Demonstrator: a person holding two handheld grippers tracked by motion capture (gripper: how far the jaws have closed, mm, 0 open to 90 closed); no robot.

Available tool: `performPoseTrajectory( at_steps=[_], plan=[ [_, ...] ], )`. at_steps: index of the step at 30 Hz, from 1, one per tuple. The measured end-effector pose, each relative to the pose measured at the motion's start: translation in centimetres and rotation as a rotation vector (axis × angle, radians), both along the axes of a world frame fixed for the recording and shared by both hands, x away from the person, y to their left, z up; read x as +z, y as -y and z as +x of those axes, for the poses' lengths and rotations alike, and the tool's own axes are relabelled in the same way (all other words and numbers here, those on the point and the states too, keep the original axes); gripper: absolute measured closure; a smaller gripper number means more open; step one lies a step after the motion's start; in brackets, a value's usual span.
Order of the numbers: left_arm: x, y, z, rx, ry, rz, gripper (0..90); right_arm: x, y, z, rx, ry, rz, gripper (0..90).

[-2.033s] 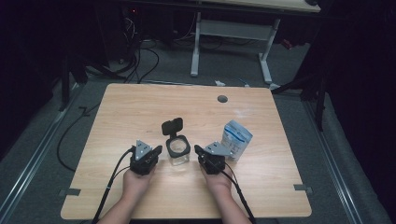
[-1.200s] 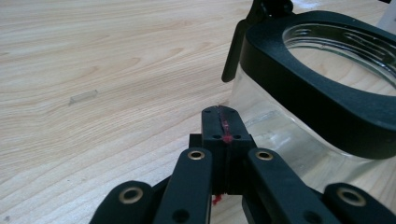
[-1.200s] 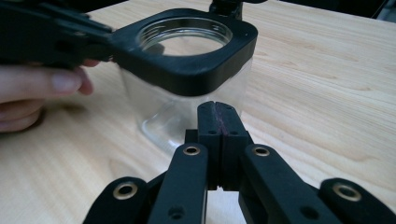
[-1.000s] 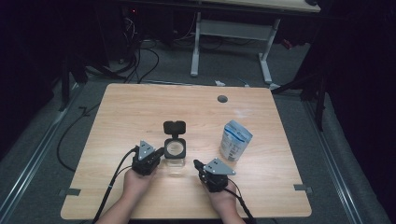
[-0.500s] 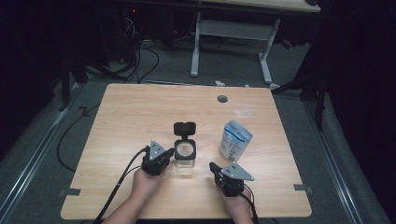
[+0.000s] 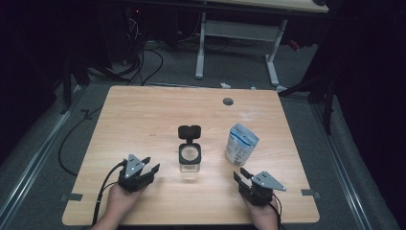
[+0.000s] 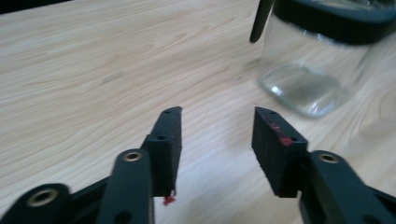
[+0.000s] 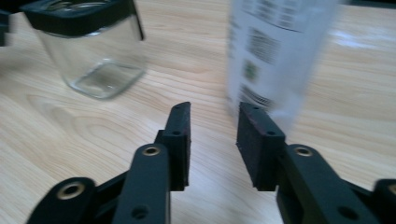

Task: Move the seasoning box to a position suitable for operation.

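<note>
Glass, the open jar (image 6: 190, 163) stands mid-desk (image 6: 143, 115) between both grippers, its lid flipped back; the left gripper (image 6: 146, 171) and right gripper (image 6: 242, 176) have just been opening, fingers apart and empty, so a release is judged done. Next, the pouch (image 6: 241, 143) must be grasped. Printed pouch codes (image 8: 259, 44) are seen in the right gripper view, not from above.

Both grippers are back off the glass jar (image 6: 190, 160) now: the left gripper (image 6: 149, 172) sits apart at its left, the right gripper (image 6: 242, 176) nearer the table's front edge, jaws just opened, nothing between them.
</note>
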State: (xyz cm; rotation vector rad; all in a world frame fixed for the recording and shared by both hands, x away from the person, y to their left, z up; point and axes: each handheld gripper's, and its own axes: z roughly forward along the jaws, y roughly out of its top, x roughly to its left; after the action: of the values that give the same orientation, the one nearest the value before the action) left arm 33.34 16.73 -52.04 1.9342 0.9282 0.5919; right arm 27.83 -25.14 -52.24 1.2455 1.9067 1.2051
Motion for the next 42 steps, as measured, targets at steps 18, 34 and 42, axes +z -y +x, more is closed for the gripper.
performPoseTrajectory(
  at_steps=[18,34,42],
  plan=[
    [-0.3,-1.5,-2.0,-0.051,0.003,-0.042,34.7,1.9,2.2,1.8,-0.068,0.038,0.019,53.3],
    [-0.5,-1.6,-2.2,-0.062,0.002,-0.051,36.1,3.6,1.6,4.0,-0.043,0.066,0.046,75.6],
    [-0.5,-1.2,-2.3,-0.082,0.0,-0.047,37.2,3.3,1.7,4.7,-0.036,0.068,0.067,71.7]
  ],
)
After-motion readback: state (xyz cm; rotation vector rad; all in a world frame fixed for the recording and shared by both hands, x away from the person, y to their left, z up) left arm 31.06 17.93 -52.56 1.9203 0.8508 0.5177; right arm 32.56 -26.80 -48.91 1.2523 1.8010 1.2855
